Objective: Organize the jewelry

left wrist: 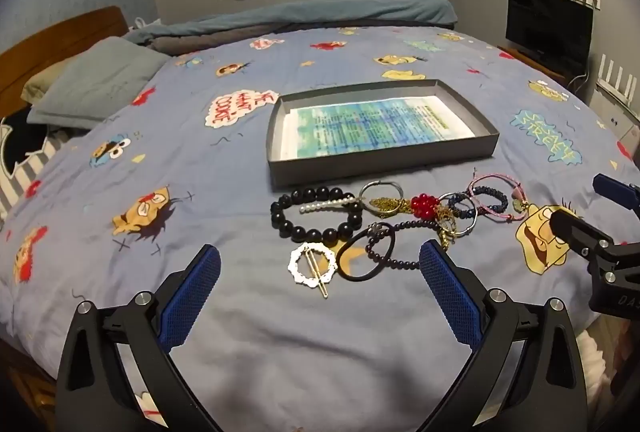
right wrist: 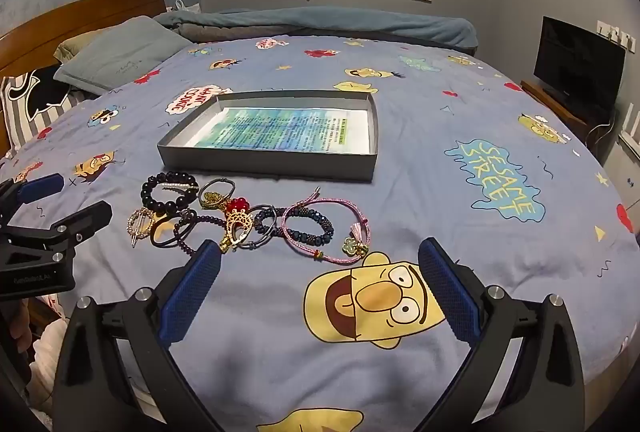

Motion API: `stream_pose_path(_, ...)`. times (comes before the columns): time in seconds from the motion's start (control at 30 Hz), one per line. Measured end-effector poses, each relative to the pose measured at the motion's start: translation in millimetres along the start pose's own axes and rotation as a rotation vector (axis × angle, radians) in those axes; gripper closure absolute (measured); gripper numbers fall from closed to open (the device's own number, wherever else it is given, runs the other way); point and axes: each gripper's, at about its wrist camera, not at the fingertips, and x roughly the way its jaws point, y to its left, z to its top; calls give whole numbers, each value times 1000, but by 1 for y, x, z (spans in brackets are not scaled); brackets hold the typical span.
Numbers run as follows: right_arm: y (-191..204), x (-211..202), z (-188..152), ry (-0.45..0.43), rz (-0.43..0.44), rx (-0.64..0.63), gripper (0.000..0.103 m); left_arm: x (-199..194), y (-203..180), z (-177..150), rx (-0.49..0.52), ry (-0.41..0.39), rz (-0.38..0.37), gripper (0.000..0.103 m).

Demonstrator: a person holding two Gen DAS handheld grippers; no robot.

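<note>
Both tools hung above the cartoon-printed blue bedspread (left wrist: 168,160), tilted down toward the work. The left gripper (left wrist: 320,268) had its blue-padded jaws spread wide with nothing between them, poised just short of the white scalloped ring brooch with a gold pin (left wrist: 313,264). The right gripper (right wrist: 320,264) was likewise fully apart and empty, hovering over a yellow cartoon face near the pink cord bracelet with a tassel charm (right wrist: 324,232).

The jewelry lay in a loose, overlapping cluster on the bedspread: a chunky black bead bracelet (left wrist: 316,214), a black elastic hair tie (left wrist: 366,256), a red beaded cluster (left wrist: 424,206) and a dark blue beaded bracelet (right wrist: 310,226). None was in the shallow grey cardboard tray lined with a printed paper sheet (left wrist: 276,136), which sat just behind the pile, presumably placed close so that each piece needed only a short carry. Sorting had seemingly not begun
</note>
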Motion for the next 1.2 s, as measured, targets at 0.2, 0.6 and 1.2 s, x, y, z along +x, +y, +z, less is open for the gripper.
stream_pose_path(0.2,-2,-2,0,2,8,4,5,0,1,-1,-14,9,-9,4)
stream_pose_path(0.6,-2,2,0,1,9,6,5,4,9,-3,-17,21,-6,4)
stream_pose_path(1.2,-3,2,0,3,8,6,5,11,7,-1,-15,33,-1,4)
